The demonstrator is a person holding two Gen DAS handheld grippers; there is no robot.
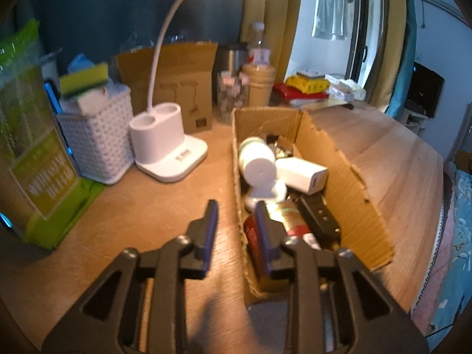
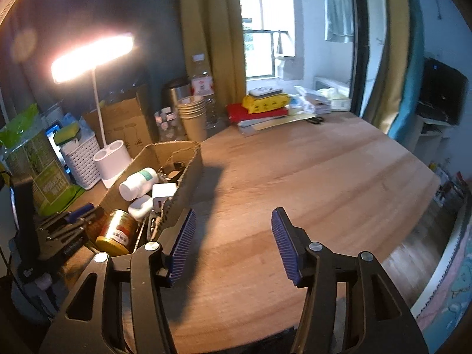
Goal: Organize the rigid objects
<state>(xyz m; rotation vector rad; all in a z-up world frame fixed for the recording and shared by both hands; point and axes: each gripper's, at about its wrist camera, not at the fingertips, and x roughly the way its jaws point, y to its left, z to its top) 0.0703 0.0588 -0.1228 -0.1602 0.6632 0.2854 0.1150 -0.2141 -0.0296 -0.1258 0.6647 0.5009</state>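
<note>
An open cardboard box [image 1: 330, 159] lies on the wooden table [image 1: 392, 159]. It holds a white bottle [image 1: 256, 159], a white charger block [image 1: 301, 175], a small white case [image 1: 265, 191], a gold and red can [image 1: 287, 216] and a black item [image 1: 318, 219]. My left gripper [image 1: 236, 206] is open and straddles the box's left wall near its front end; the pads do not press on the wall. In the right wrist view the box [image 2: 180, 162] and the can [image 2: 116, 231] sit at the left. My right gripper [image 2: 234, 212] hangs open over bare table beside the box, with nothing between its fingers.
Left of the box stand a white desk lamp [image 1: 165, 147], a white woven basket [image 1: 97, 141] topped with a sponge, and a green package [image 1: 32, 147]. Behind are a flattened carton [image 1: 174, 82], paper cups [image 1: 259, 85] and a red and yellow stack [image 1: 303, 88]. The table's edge curves along the right.
</note>
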